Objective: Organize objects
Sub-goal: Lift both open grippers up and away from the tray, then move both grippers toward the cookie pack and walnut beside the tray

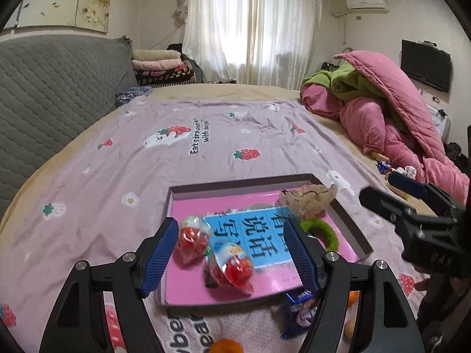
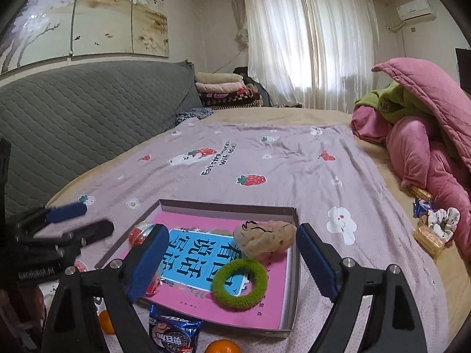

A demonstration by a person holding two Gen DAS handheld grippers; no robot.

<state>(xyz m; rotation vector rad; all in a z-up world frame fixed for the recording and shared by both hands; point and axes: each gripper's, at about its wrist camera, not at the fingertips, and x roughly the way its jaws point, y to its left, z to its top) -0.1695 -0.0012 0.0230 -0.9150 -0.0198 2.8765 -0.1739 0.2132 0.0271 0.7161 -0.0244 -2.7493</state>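
A shallow box (image 1: 235,184) (image 2: 229,206) lies on the bedspread and holds a pink book (image 1: 188,288) (image 2: 265,309). On the book rest two red snack packets (image 1: 192,239) (image 1: 232,267), a beige scrunchie (image 1: 309,203) (image 2: 265,239) and a green scrunchie (image 1: 323,232) (image 2: 240,284). My left gripper (image 1: 231,226) hovers open above the red packets, touching neither. My right gripper (image 2: 232,231) hangs open over the green scrunchie and holds nothing. Each gripper shows in the other's view, the right (image 1: 378,186) and the left (image 2: 97,217).
In front of the box lie a blue snack packet (image 2: 173,332) and oranges (image 2: 222,347) (image 2: 106,322). At the right bed edge are a white scrunchie (image 2: 443,220), biscuit packs (image 2: 428,236) and a heap of pink quilts (image 2: 426,147). A grey padded headboard (image 2: 88,111) lines the left.
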